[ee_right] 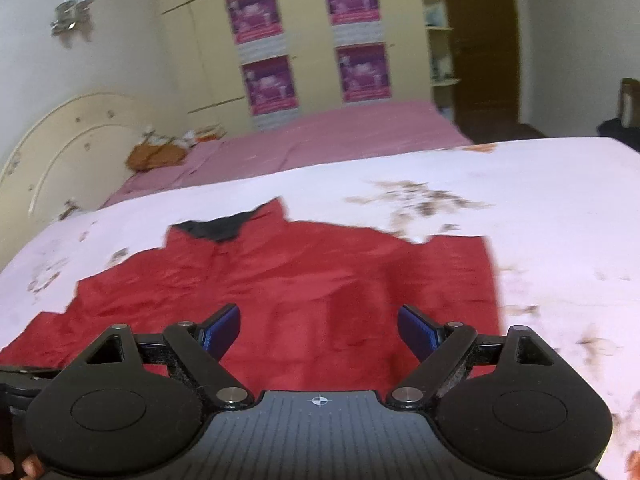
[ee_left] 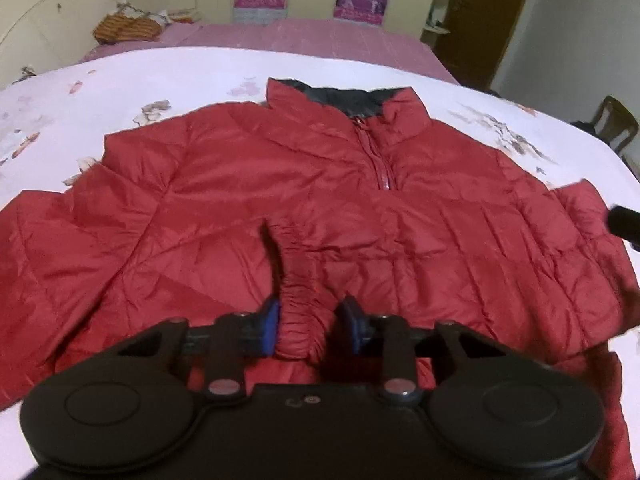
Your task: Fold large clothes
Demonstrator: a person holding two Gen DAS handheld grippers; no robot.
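Observation:
A red puffer jacket [ee_left: 320, 184] with a dark collar lining lies face up on a white floral bedsheet [ee_left: 160, 76]. Its zipper is partly done up. My left gripper [ee_left: 310, 326] has its blue pads either side of the elastic sleeve cuff [ee_left: 300, 320], which lies across the jacket's front; the pads touch it. My right gripper [ee_right: 319, 330] is open and empty, above the jacket [ee_right: 300, 280] near its right side. The right gripper's tip shows at the right edge of the left wrist view [ee_left: 624, 220].
A second bed with a pink sheet [ee_right: 340, 136] stands behind, with an orange bundle [ee_left: 128, 26] near its cream headboard [ee_right: 80, 136]. A cream wardrobe with purple posters [ee_right: 356, 72], a brown door [ee_right: 484, 40] and a chair [ee_left: 614, 124] lie beyond.

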